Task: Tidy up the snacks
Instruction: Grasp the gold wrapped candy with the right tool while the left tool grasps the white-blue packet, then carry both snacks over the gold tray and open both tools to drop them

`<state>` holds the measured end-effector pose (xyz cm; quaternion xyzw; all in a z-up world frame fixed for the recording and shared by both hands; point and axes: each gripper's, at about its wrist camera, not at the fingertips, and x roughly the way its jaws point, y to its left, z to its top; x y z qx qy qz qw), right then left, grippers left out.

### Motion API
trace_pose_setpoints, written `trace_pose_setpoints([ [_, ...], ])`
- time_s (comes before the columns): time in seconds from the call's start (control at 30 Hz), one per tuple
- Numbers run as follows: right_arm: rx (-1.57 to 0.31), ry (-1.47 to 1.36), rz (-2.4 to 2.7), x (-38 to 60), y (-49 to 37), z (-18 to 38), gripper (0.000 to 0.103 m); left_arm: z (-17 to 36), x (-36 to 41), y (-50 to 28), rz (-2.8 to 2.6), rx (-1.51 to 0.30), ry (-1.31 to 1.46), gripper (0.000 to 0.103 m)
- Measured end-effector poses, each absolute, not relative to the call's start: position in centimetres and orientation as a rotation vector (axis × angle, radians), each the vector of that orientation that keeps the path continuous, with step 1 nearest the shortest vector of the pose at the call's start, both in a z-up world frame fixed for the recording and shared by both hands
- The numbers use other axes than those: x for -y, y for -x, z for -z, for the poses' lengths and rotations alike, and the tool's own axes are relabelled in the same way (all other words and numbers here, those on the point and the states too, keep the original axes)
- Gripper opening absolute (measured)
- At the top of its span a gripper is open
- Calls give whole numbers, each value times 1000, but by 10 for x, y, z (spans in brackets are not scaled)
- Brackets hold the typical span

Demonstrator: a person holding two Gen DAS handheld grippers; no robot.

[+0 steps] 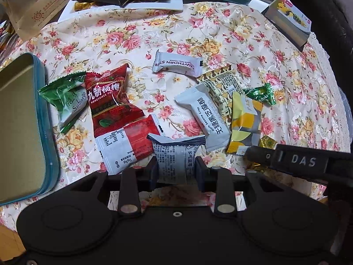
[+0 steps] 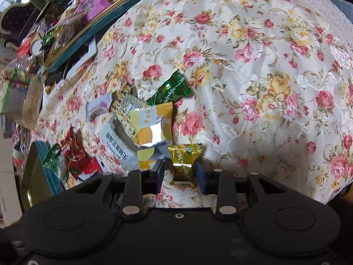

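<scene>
My left tongs (image 1: 176,172) pinch a grey-and-white printed snack packet (image 1: 174,154) over the floral-cloth tabletop (image 1: 286,88); my right tongs (image 2: 180,175) stand narrowly apart around a gold foil-wrapped candy (image 2: 184,163), one side clear. Beyond lie scattered wrappers and an open teal tin (image 1: 24,121).

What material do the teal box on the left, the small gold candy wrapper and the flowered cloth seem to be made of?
Teal box: probably a metal tin; its inner face has a dull gold, brushed sheen and the rim is rolled.
Gold candy wrapper: metallised plastic film or foil; it shines and is crinkled, with serrated ends.
Flowered cloth: woven fabric, apparently glossy jacquard; raised white patterns catch the light, and it wrinkles softly.
</scene>
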<state>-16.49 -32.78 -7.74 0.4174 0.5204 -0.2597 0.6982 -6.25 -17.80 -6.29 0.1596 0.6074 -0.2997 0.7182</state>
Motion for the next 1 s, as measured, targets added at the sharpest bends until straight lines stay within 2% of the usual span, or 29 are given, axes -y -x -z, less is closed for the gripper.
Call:
trace_pose_setpoints([
  [0.2,-1160,-815,598,313,160,78,35,62,178,64,655,-1328,-359,42],
  [0.27,-1165,-749,601,305,156,78,22,61,178,65,647,-1312,-366,42],
  [0.53,-1151,-638,585,291,157,60,22,47,170,65,624,-1228,-355,42],
  [1.0,-868,-629,476,268,141,-47,22,-16,132,29,508,-1094,-304,42],
])
